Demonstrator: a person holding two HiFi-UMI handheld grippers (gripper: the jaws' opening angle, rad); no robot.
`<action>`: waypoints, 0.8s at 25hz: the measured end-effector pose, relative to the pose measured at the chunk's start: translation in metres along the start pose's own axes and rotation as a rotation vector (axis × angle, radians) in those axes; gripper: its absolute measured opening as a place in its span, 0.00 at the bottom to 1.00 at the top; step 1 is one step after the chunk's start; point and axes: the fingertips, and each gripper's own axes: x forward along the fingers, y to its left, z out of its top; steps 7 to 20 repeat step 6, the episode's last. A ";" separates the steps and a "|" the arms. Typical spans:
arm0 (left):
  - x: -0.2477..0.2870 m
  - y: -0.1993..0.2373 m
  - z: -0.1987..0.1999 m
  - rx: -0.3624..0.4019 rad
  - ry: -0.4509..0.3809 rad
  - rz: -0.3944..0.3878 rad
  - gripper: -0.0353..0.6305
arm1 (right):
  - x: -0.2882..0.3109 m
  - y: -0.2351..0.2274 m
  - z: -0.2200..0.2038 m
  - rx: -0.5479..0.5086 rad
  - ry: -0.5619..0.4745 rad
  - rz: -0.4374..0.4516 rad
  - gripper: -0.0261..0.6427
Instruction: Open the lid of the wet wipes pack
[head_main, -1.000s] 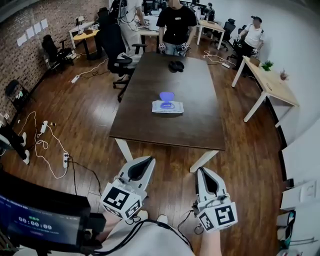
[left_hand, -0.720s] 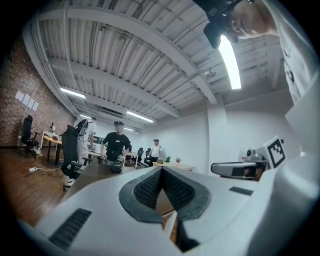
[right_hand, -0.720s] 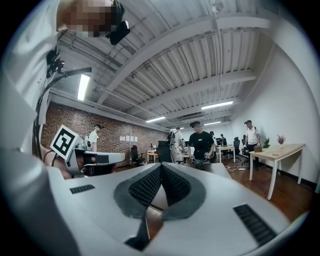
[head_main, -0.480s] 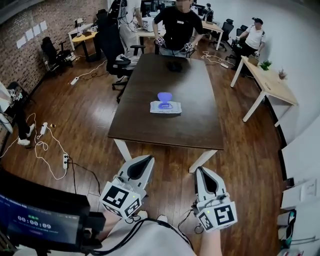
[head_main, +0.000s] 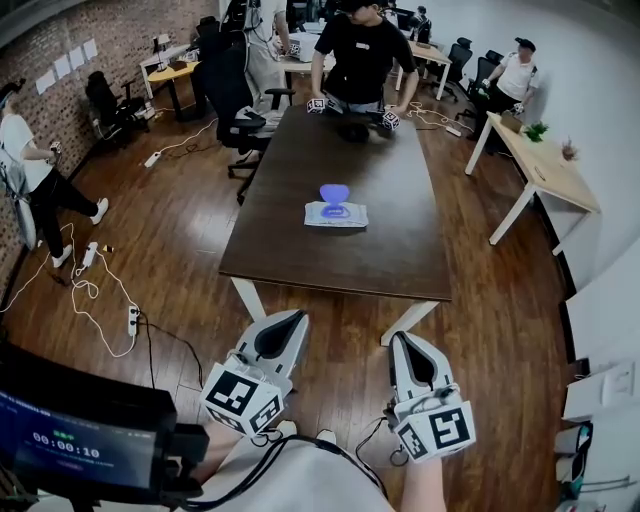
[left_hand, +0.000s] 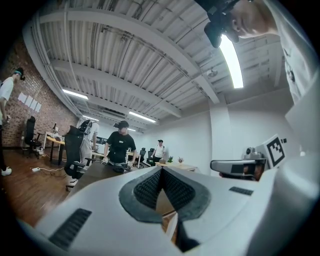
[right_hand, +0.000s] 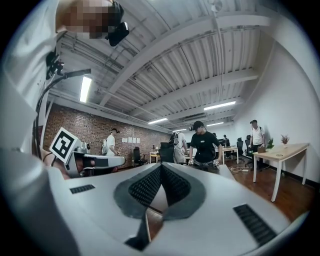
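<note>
The wet wipes pack (head_main: 336, 214) lies flat in the middle of the dark wooden table (head_main: 300, 262), pale with blue print. Its blue lid (head_main: 334, 192) stands raised at the far edge of the pack. My left gripper (head_main: 296, 318) and right gripper (head_main: 402, 340) hang side by side over the floor, short of the table's near edge and well apart from the pack. Both point level toward the table. The left gripper (left_hand: 161, 170) is shut with nothing held, and so is the right gripper (right_hand: 161, 166). The pack does not show in either gripper view.
A person in black (head_main: 362, 50) leans over the table's far end with hand-held grippers, near a black object (head_main: 350, 128). Office chairs (head_main: 235, 100) stand at the far left, cables (head_main: 90, 290) lie on the floor, a light desk (head_main: 545, 170) is right. Another person (head_main: 35, 180) walks at left.
The person at the far end has leaned forward and set both hands on the table. Another person has walked in at the left. My two grippers have kept still.
</note>
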 end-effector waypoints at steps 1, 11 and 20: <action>0.000 0.000 0.000 0.001 -0.002 -0.001 0.05 | 0.001 0.000 0.000 -0.003 -0.002 0.001 0.05; -0.001 0.003 -0.010 0.005 -0.017 -0.013 0.05 | 0.002 0.001 -0.003 -0.004 -0.002 -0.002 0.05; -0.001 0.003 -0.010 0.005 -0.017 -0.013 0.05 | 0.002 0.001 -0.003 -0.004 -0.002 -0.002 0.05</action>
